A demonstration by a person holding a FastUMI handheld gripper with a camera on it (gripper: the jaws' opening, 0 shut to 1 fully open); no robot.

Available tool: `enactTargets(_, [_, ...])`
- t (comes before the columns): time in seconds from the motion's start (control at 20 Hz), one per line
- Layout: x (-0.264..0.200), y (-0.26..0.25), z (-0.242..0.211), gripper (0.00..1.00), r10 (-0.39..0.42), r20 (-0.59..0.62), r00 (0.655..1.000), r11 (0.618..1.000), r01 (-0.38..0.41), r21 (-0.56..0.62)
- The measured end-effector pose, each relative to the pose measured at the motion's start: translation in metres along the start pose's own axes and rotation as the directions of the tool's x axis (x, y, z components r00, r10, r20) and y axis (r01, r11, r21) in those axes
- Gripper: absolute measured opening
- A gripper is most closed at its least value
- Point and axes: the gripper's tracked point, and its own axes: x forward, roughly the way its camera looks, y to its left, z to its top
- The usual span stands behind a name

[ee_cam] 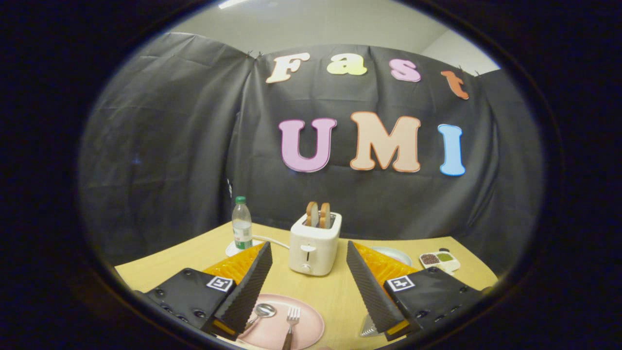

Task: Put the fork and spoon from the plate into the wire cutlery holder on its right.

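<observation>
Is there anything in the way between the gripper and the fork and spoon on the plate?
No, nothing I can see. The gripper is open, and the fork and spoon lie side by side on the pink plate between its fingers. The toaster stands farther back, beyond the plate.

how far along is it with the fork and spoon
Nothing looks done yet: the fork and spoon both lie on the pink plate. Nothing is in hand: the gripper hangs open above the plate, its fingers spread wide and touching neither. Left: pick up each one and drop it into the wire cutlery holder, partly hidden behind the right finger.
</observation>
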Motion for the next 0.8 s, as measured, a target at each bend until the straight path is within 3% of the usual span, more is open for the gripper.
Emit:
enactTargets(0.35, [-0.001, 0.01, -0.07, 0.98, 0.059, -0.222, 0.973, 0.998, -0.064, -0.017])
enactTargets(0.8, [-0.017, 0.025, -0.168, 0.98, 0.104, -0.499, 0.86, 0.99, -0.14, -0.035])
